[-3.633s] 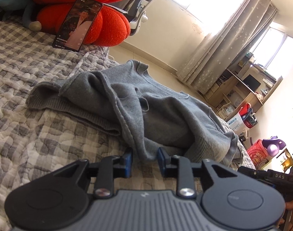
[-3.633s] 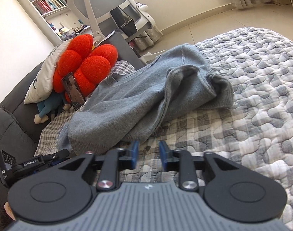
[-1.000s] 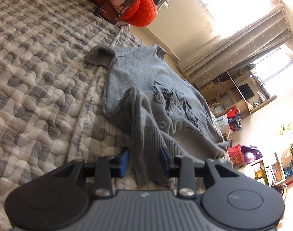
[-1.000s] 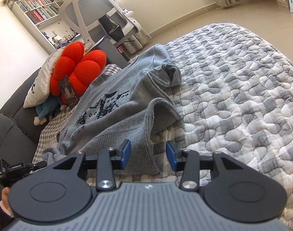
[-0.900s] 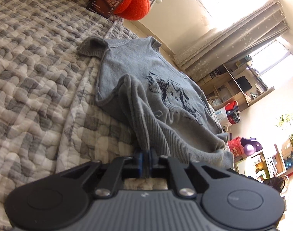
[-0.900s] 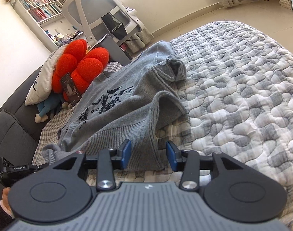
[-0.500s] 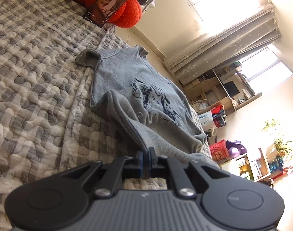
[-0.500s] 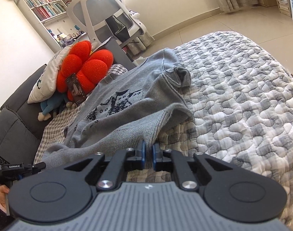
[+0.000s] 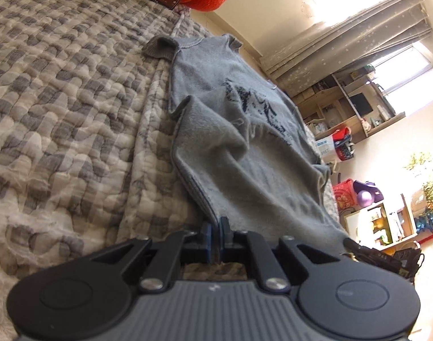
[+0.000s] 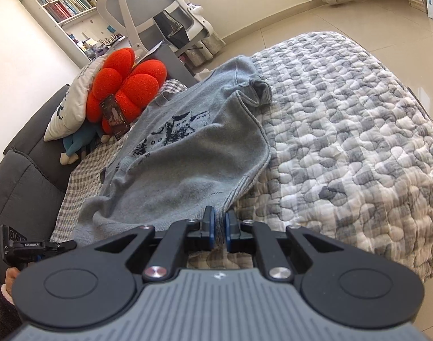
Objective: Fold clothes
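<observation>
- The grey sweater (image 10: 188, 167) is lying face up on the quilted bed (image 10: 344, 142), its dark knitted motif showing, collar toward the far end and ribbed hem at the near edge; one short sleeve (image 10: 256, 88) is bunching up on the right side.
- The knit is looking soft, limp and fairly light; judging by the sagging fold in the left wrist view, it is likely to drape and stretch rather than hold a crease, so taking it by the thicker ribbed hem corners seems the soundest hold.
- The left tongs (image 9: 215, 237) are pressed together, pinching the hem edge of the sweater (image 9: 244, 170) at its near left corner.
- The right tongs (image 10: 219, 227) have just been closing and are now pinching the near right hem corner, the cloth running up between the blue pads.
- With both corners held, the hem is appearing taut between the two tongs, ready, I judge, to be carried toward the collar.
- Beyond the sweater, a red flower cushion (image 10: 125, 85) and a white pillow (image 10: 71, 105) are resting against the dark headboard.
</observation>
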{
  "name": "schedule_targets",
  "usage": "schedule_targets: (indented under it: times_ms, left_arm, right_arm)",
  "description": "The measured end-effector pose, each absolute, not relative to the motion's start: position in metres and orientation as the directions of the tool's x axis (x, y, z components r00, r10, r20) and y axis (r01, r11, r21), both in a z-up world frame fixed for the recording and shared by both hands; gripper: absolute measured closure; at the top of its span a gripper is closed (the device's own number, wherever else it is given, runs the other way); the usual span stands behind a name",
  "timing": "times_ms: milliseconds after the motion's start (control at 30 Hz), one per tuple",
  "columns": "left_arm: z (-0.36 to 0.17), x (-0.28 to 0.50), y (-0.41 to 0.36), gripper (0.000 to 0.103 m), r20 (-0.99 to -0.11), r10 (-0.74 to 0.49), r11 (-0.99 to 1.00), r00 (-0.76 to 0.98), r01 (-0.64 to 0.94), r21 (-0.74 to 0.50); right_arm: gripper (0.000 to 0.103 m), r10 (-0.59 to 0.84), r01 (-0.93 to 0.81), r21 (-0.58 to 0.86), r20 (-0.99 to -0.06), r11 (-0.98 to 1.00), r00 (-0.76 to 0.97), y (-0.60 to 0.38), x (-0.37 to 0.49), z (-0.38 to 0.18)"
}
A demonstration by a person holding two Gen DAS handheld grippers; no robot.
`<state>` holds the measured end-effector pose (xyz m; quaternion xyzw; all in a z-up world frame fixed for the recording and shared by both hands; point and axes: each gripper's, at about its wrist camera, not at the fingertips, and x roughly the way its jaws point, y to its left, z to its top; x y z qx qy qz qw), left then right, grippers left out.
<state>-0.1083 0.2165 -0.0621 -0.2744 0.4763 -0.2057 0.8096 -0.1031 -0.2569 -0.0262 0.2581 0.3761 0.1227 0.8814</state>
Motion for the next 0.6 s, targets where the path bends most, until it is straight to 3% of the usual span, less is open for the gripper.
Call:
schedule_targets:
  times_ms: [233, 500, 600]
  left_arm:
    - [-0.067, -0.105, 0.211, 0.098, -0.696, -0.559, 0.807, 0.450, 0.105, -0.581]
    - [-0.055, -0.102, 0.208, 0.097, -0.730, -0.534, 0.839, 0.427, 0.157, -0.522]
    - [-0.044, -0.098, 0.209, 0.087, -0.748, -0.509, 0.857, 0.425, 0.174, -0.485]
  right_arm:
    - [0.093, 0.390, 0.033, 0.528, -0.668, 0.849, 0.634, -0.261, -0.099, -0.046]
    - [0.090, 0.387, -0.018, 0.460, -0.724, 0.888, 0.572, -0.258, -0.092, -0.041]
    - [0.087, 0.371, -0.031, 0.437, -0.722, 0.899, 0.584, -0.262, -0.089, -0.029]
